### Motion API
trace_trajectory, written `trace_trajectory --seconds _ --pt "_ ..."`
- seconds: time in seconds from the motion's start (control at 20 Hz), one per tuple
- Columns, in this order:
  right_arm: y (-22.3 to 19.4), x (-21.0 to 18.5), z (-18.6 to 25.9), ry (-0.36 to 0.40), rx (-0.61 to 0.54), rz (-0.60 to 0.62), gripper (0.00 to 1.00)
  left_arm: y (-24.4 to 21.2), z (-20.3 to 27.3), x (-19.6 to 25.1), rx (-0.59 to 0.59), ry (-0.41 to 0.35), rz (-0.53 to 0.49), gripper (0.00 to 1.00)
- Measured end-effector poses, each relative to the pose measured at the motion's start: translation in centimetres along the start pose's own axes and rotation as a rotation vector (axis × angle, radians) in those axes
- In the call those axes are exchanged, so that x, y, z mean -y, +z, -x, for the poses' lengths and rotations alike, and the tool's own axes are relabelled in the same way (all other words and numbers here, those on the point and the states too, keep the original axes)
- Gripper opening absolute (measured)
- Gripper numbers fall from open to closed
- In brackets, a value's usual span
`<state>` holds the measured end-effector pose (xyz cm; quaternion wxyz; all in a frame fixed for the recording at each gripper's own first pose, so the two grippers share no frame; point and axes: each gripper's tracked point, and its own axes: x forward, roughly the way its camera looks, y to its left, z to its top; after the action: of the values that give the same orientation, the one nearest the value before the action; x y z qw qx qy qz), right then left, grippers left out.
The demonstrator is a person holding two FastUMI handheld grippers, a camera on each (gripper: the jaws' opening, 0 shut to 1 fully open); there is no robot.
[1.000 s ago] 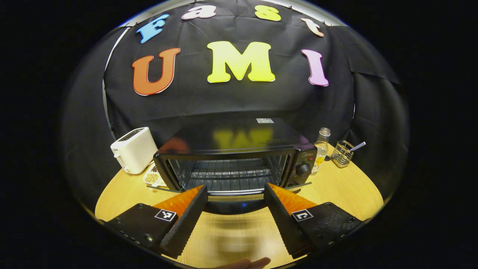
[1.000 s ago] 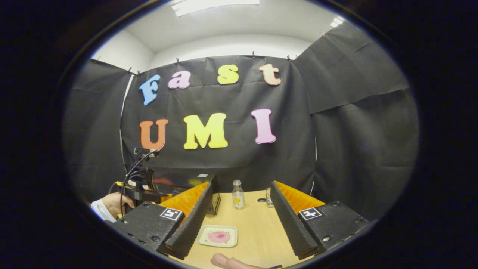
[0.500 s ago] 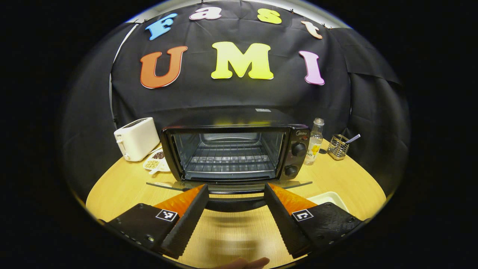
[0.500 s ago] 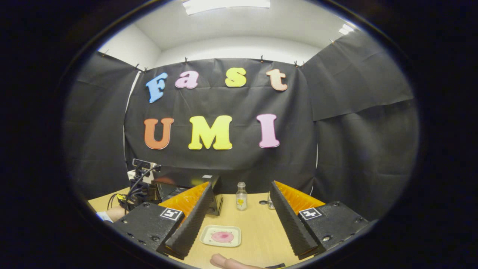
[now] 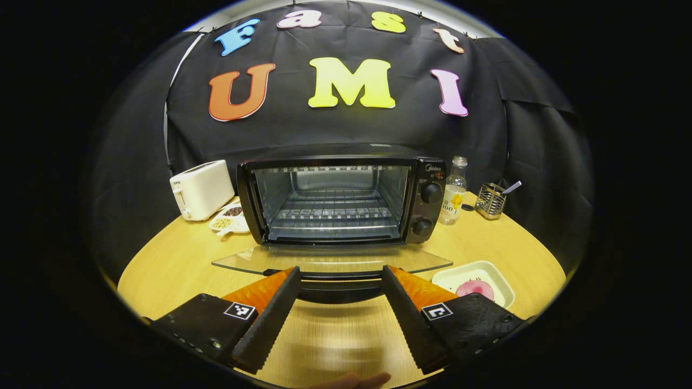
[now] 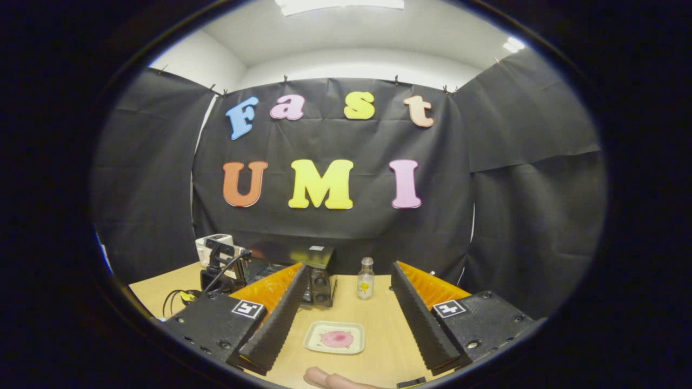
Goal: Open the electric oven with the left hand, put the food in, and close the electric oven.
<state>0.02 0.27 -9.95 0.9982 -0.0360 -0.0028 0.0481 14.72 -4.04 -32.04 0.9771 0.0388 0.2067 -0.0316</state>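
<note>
Table [image 5: 178, 259]: toaster [image 5: 201, 189], bottle [image 5: 453, 191] flanking oven [image 5: 340, 195].

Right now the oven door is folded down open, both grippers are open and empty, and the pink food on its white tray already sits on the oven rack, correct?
Not quite. The pink food on its white tray rests on the table, right of the oven door, as the left gripper view shows. The oven rack is bare. The rest holds.
</note>
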Motion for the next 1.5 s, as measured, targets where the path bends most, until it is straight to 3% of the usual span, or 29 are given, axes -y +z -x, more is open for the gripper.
trace_trajectory --seconds 0.25,0.4,0.85,1.2,1.5 --pt "-0.6 0.3 -0.2 -0.015 -0.010 -0.003 0.96 -3.4 -0.2 0.1 -0.040 0.000 0.028 0.96" --pt "-1.2 0.6 -0.6 -0.019 -0.024 -0.004 0.96 -6.5 -0.8 0.6 -0.124 -0.004 0.056 0.96" --pt "-4.1 1.4 -3.0 -0.013 -0.113 -0.007 0.96 -6.0 -0.6 0.5 -0.067 -0.022 0.019 0.95" --pt "-8.1 4.3 -8.3 -0.037 -0.251 0.029 0.96 1.4 4.6 0.1 0.152 -0.036 0.050 0.96" --pt "-13.3 6.2 -12.6 -0.015 -0.402 0.014 0.96 8.0 10.2 -1.8 0.306 -0.016 0.083 0.96"
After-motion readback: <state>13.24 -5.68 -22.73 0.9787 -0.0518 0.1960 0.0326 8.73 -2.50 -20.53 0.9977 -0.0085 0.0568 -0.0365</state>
